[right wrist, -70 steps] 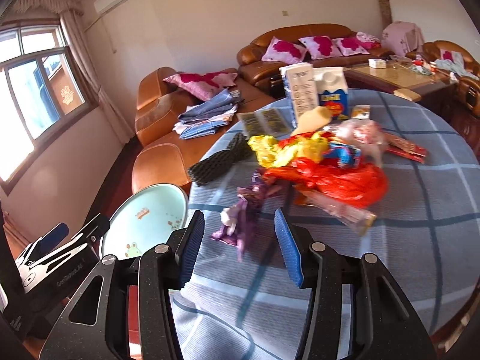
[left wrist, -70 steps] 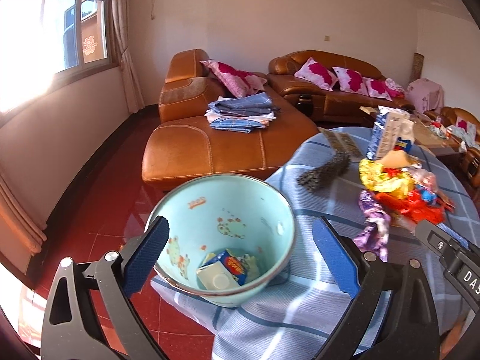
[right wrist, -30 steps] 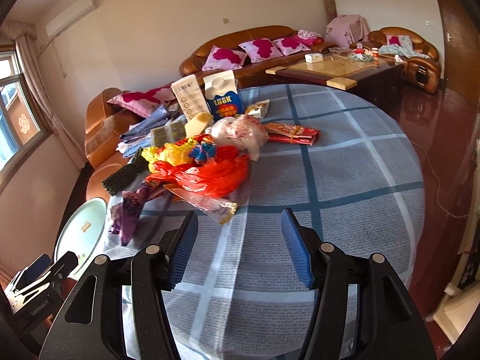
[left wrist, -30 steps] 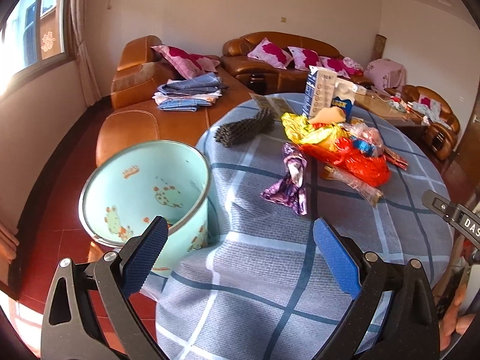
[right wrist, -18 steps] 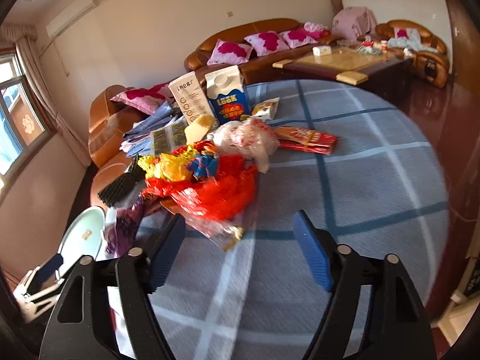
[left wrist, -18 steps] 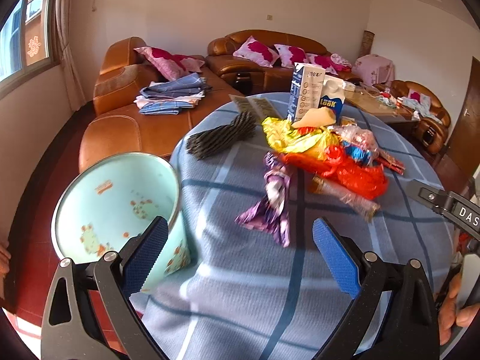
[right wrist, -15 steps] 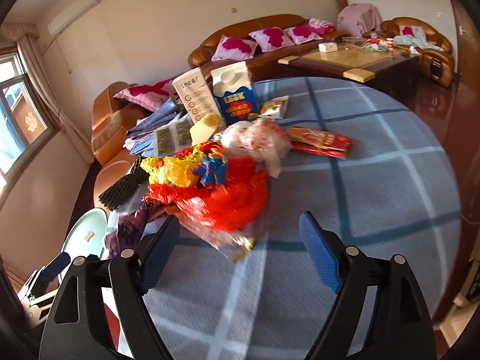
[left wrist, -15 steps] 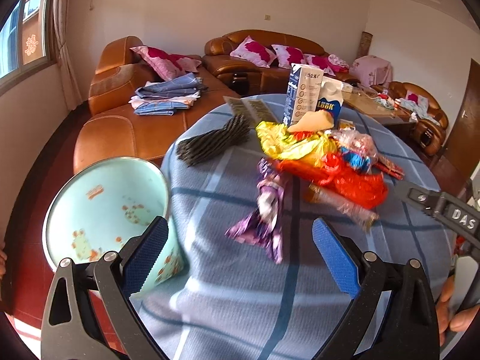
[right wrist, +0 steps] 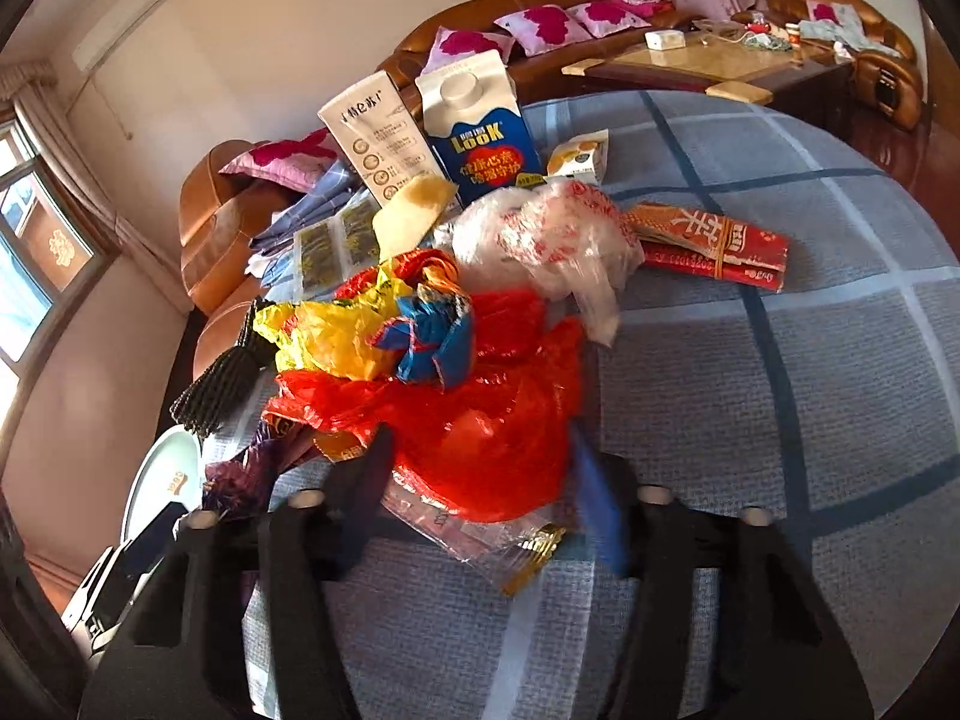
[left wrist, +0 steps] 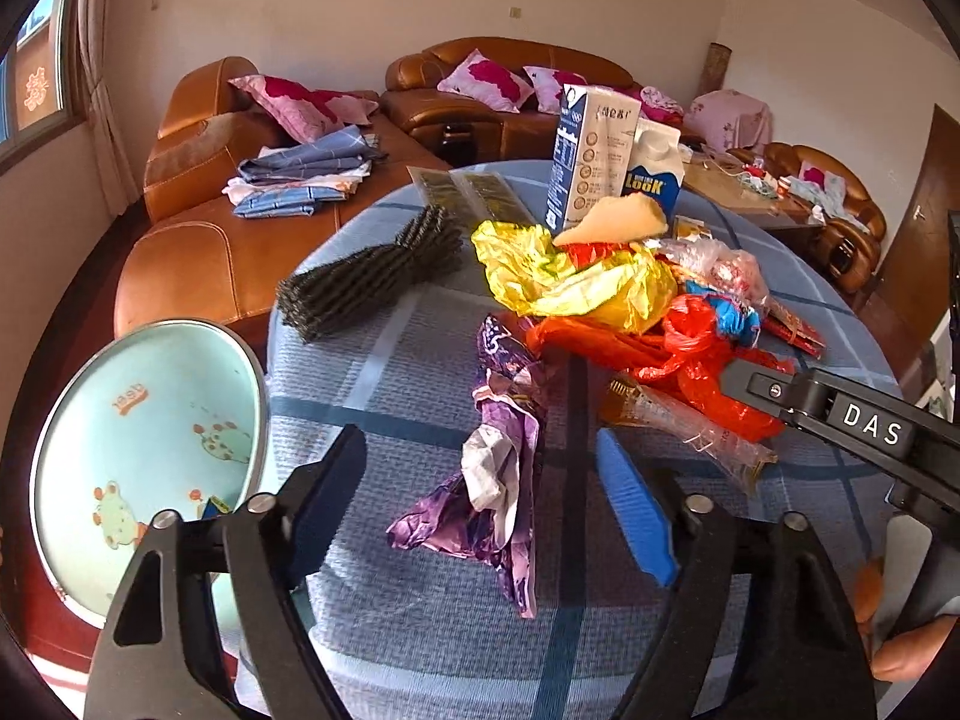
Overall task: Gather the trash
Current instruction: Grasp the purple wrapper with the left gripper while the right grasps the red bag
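Two tongs hang over a round counter (left wrist: pixel 372 360) covered in a blue checked cloth, both tilted down toward a heap of litter. The left tongs (left wrist: pixel 480 498) are closing, their jaws now markedly narrower than a second ago, and straddle a crumpled purple wrapper (left wrist: pixel 498 468) lying flat on the cloth; the blue pads do not yet touch it. The right tongs (right wrist: pixel 486 486) are likewise closing after a brief widening, with the near edge of a red plastic bag (right wrist: pixel 480 414) and a clear wrapper (right wrist: pixel 480 534) between the jaws; whether the pads press on them cannot be told, as the pads are blurred. Compared with a second ago, both tongs stand closer to the heap, which fills more of each view. Behind the red bag lie a yellow bag (right wrist: pixel 336 336), a blue wrapper (right wrist: pixel 432 336), a white printed bag (right wrist: pixel 552 234), a red packet (right wrist: pixel 708 240) and two upright cartons (right wrist: pixel 474 126). A pale green bin (left wrist: pixel 144 450) stands on the floor just beside the counter's left edge, now pushed toward the margin of the left view.
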A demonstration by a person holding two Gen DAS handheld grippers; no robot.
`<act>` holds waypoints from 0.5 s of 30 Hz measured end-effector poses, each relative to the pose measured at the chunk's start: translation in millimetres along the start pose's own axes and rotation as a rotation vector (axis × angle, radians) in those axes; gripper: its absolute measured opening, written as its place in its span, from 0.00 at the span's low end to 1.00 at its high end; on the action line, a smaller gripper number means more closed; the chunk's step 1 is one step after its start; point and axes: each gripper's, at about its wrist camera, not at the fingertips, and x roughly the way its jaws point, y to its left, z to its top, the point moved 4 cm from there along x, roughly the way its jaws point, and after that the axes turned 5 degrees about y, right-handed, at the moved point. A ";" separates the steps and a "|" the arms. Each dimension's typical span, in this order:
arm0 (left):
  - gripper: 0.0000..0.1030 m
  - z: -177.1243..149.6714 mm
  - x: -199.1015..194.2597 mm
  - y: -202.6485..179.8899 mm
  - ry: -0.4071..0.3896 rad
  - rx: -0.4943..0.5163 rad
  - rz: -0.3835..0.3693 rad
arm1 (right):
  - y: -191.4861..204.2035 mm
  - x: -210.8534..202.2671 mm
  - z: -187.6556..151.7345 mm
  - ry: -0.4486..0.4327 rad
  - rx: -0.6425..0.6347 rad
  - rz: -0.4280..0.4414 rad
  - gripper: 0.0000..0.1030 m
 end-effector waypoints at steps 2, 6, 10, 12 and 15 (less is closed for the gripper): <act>0.65 -2.2 3.3 -0.9 0.012 -0.004 -0.015 | -2.9 -0.2 0.2 -0.002 0.003 0.000 0.33; 0.34 -5.7 8.2 -3.7 0.039 -0.015 -0.056 | -7.0 -9.9 -1.6 -0.019 0.012 0.003 0.20; 0.23 -8.3 1.7 -7.6 0.033 -0.014 -0.085 | -10.6 -29.7 -5.2 -0.054 0.017 0.000 0.15; 0.21 -10.1 -4.9 -8.7 0.023 -0.015 -0.095 | -12.6 -41.1 -6.4 -0.080 0.024 -0.005 0.14; 0.19 -12.3 -17.5 -7.4 0.002 -0.021 -0.108 | -18.4 -62.3 -10.5 -0.127 0.043 -0.008 0.14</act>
